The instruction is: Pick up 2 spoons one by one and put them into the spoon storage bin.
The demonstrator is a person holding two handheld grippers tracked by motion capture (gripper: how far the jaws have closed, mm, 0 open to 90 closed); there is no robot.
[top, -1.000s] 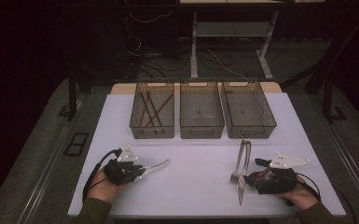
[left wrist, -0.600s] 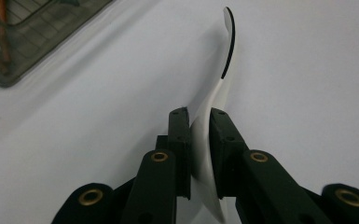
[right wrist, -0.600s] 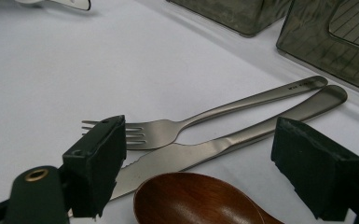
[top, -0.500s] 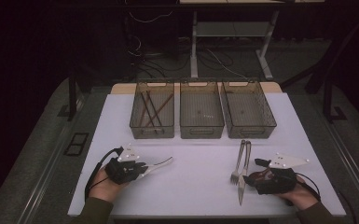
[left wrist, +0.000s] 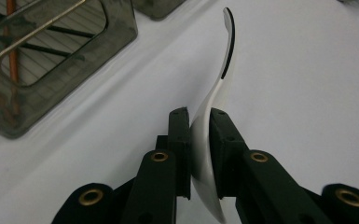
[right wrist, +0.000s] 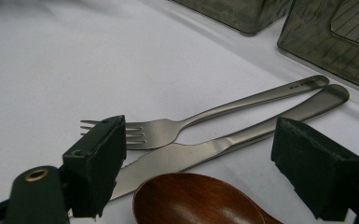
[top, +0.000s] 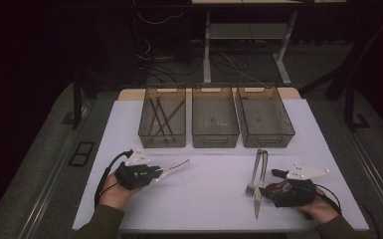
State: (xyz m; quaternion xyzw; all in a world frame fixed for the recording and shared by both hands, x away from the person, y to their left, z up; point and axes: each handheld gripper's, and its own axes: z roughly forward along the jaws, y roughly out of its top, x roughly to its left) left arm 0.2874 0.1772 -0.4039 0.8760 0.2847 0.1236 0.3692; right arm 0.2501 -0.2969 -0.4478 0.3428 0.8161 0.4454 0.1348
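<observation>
The white table carries three bins beyond both grippers; a fork and knife lie just left of the right gripper.

Cut off at the bottom edge of the left gripper view: the white spoon's lower end, pinched between the left tongs. Cut off likewise in the right gripper view: the wooden spoon's bowl. Too dim to identify from above: thin sticks inside the left bin.
</observation>
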